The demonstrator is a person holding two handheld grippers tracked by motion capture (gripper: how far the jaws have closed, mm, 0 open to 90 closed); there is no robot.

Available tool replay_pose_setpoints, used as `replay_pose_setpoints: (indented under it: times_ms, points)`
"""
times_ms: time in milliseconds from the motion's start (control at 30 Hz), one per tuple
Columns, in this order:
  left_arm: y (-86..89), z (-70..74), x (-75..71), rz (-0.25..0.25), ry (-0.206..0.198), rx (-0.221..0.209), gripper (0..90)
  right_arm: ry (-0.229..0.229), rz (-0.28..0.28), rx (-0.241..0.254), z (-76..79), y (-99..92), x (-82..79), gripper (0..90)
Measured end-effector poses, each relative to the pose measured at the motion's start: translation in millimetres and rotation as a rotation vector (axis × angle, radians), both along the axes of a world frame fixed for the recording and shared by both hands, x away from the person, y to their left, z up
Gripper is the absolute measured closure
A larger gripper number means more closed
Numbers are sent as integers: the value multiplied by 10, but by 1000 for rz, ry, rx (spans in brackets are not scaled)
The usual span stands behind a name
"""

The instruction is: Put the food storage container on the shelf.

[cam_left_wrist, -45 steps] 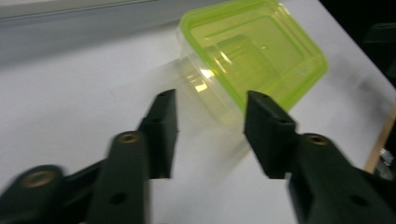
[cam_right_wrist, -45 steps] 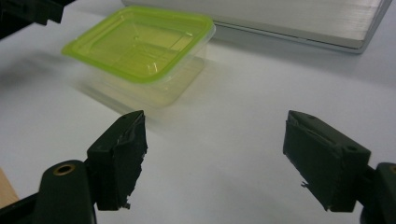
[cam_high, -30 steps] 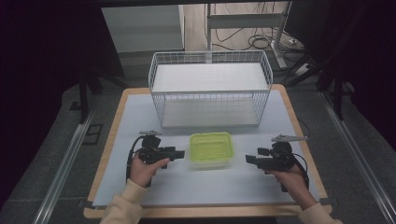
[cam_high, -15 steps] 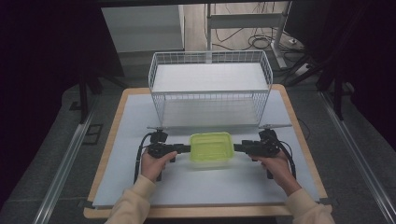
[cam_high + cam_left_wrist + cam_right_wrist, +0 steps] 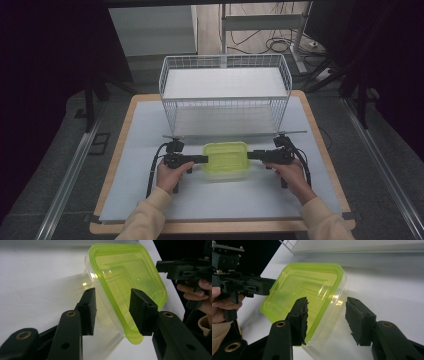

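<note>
Both claws, left [image 5: 204, 159] and right [image 5: 251, 154], gape open astride the clear lime-lidded plastic container [image 5: 226, 158], gripping nothing; uneven closing could skid it across the tabletop [image 5: 150, 125].

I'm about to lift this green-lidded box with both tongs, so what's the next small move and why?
Probably close both tongs. The left tongs and right tongs are open, each straddling an end edge of the lidded container, which sits on the table before the wire basket. Neither grips it yet.
</note>
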State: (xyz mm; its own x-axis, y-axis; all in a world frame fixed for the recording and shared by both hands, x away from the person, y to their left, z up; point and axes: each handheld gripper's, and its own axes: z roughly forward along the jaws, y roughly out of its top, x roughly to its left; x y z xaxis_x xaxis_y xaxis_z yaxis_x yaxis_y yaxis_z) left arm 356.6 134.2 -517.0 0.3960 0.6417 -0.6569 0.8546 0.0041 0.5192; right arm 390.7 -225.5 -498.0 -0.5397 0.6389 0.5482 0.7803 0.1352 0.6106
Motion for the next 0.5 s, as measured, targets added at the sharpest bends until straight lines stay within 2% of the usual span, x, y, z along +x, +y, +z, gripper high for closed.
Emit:
replay_pose_setpoints:
  times_ms: [133, 267, 367, 500]
  points:
    - [4, -32, 4, -3, 17, -18, 597, 17, 4, 5, -44, 30, 24, 557]
    - [12, -66, 12, -1, 23, -24, 677, 36, 19, 4, -76, 74, 30, 627]
    - [15, -72, 16, -2, 30, -38, 699, 49, 25, 0, -95, 83, 39, 685]
    - [3, -60, 3, -15, 29, -43, 732, 72, 44, 13, -114, 93, 45, 717]
